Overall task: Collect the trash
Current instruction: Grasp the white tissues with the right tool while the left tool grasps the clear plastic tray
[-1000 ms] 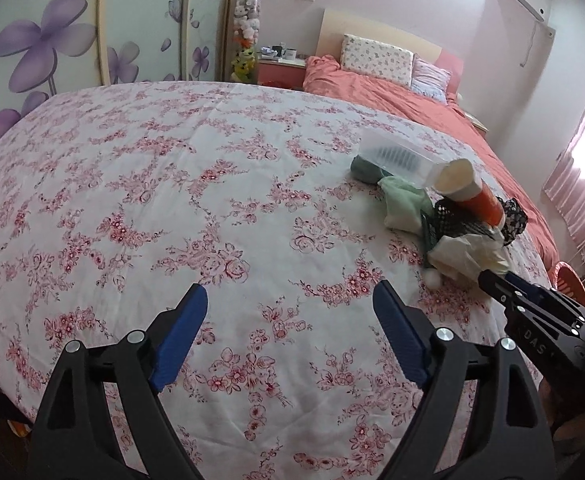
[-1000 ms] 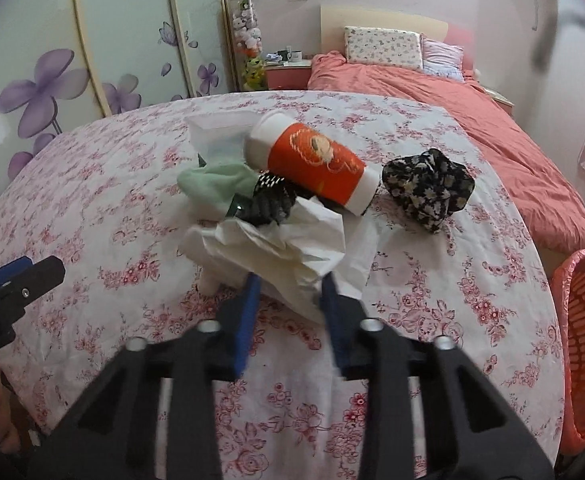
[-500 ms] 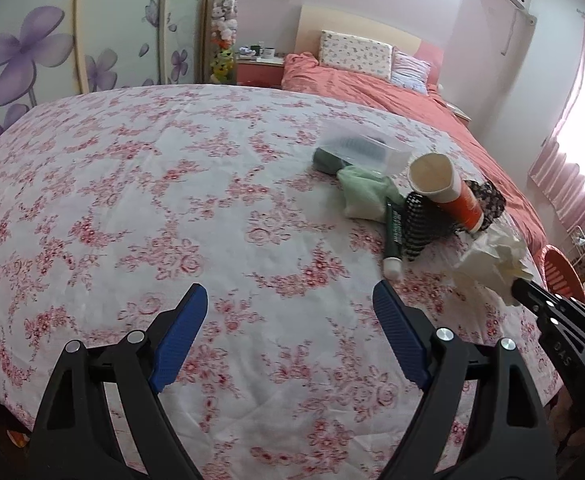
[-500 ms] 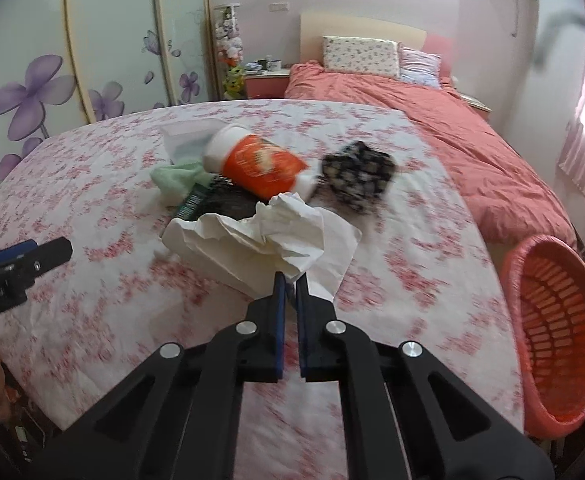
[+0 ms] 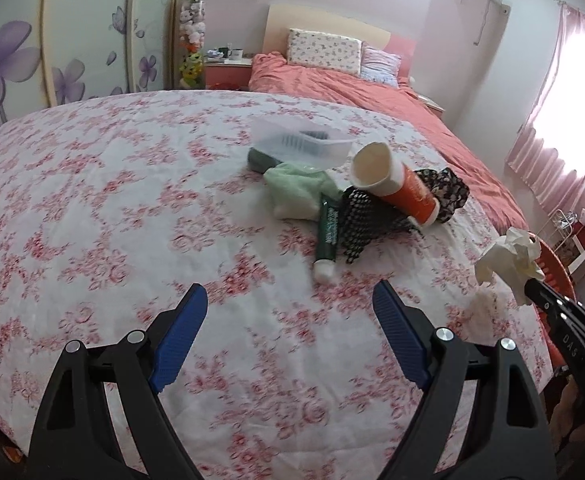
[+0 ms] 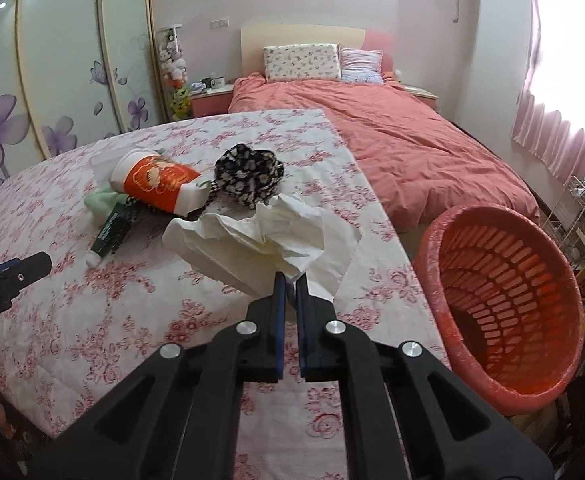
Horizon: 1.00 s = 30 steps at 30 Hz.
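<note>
My right gripper (image 6: 288,280) is shut on a crumpled white tissue (image 6: 268,240), held above the floral bedspread near its right edge. The same tissue (image 5: 508,256) shows at the right of the left wrist view, at the tip of the right gripper (image 5: 532,284). A red slatted basket (image 6: 504,304) stands beside the bed, to the right of the tissue. My left gripper (image 5: 290,312) hangs open over bare bedspread, short of a pile holding an orange paper cup (image 5: 396,184), a green tube (image 5: 327,236), a pale green cloth (image 5: 296,192) and a clear plastic box (image 5: 300,144).
A black patterned cloth (image 6: 248,176) lies beside the orange cup (image 6: 156,180). A black mesh piece (image 5: 364,224) rests under the cup. Beyond the floral bedspread (image 6: 92,300) is a coral bed (image 6: 392,132) with pillows. A wire rack (image 6: 580,200) stands near the curtained window.
The right gripper closed on the tissue, lifted it off the pile and carried it right, toward the basket. The left gripper shifted and the pile now sits nearer the centre of its view.
</note>
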{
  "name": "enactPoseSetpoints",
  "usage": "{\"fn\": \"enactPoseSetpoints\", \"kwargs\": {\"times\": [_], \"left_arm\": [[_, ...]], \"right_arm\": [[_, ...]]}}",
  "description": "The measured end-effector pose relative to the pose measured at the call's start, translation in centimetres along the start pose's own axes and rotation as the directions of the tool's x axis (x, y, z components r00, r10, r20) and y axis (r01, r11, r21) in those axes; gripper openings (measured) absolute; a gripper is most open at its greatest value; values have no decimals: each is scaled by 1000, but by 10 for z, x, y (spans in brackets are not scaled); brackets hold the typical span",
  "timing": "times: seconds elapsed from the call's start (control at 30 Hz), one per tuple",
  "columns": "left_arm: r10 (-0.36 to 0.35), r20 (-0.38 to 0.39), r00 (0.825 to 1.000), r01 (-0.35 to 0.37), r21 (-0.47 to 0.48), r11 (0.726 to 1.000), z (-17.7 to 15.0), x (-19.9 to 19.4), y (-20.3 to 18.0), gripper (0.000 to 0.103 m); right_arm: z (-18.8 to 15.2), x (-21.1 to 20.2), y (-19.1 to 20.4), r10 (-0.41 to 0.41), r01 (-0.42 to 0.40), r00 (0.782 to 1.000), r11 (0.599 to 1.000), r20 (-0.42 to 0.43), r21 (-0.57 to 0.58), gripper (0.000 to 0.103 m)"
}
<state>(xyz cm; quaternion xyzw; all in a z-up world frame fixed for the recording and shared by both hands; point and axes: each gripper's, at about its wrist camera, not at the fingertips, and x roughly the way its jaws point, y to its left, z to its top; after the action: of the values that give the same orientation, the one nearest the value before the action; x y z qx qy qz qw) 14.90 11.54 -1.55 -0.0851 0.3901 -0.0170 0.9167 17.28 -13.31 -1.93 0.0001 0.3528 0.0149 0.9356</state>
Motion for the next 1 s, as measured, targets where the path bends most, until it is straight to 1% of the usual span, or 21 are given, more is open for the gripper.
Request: {"fn": "enactPoseSetpoints", "kwargs": {"times": [0.1, 0.2, 0.3, 0.33, 0.43, 0.53, 0.57, 0.63, 0.67, 0.73, 0.83, 0.93, 1.0], "left_arm": [[-5, 14, 1000, 5, -19, 1000, 15, 4, -1, 84], [12, 37, 999, -10, -50, 999, 38, 11, 1, 83], [39, 54, 998, -35, -78, 996, 64, 23, 4, 78], [47, 53, 997, -43, -82, 996, 71, 27, 4, 74], [68, 25, 997, -66, -97, 993, 96, 47, 6, 68], [80, -16, 997, -81, -101, 992, 111, 65, 6, 63], [78, -31, 996, -81, -100, 992, 112, 70, 7, 60], [73, -71, 995, -79, -87, 993, 113, 80, 7, 47], [73, -92, 993, -80, -72, 994, 110, 84, 7, 45], [69, -112, 991, -76, -59, 995, 103, 87, 11, 32], [47, -136, 990, -56, -64, 996, 93, 89, 17, 25], [41, -149, 988, -53, -74, 996, 88, 91, 21, 24], [39, -152, 988, -51, -77, 996, 87, 93, 22, 17]], "right_arm": [[0, 0, -1, -5, 5, 1000, 1000, 3, 1, 6], [-1, 2, -3, -12, 12, 1000, 1000, 7, 2, 6], [0, 3, -7, -15, 15, 1000, 1000, 11, 8, 6], [1, 4, -9, -16, 16, 1000, 1000, 11, 11, 6], [4, 7, -13, -17, 17, 1000, 1000, 12, 24, 6], [6, 11, -16, -17, 16, 1000, 999, 8, 34, 6], [7, 13, -17, -17, 16, 1000, 999, 5, 36, 6], [6, 16, -18, -17, 17, 1000, 999, -3, 39, 6], [6, 17, -18, -18, 18, 1000, 999, -5, 40, 6], [4, 19, -19, -17, 17, 1000, 999, -11, 45, 6], [3, 22, -19, -16, 16, 1000, 999, -18, 47, 6], [3, 24, -17, -13, 14, 1000, 999, -20, 48, 6], [3, 23, -16, -10, 11, 1000, 999, -19, 48, 6]]}}
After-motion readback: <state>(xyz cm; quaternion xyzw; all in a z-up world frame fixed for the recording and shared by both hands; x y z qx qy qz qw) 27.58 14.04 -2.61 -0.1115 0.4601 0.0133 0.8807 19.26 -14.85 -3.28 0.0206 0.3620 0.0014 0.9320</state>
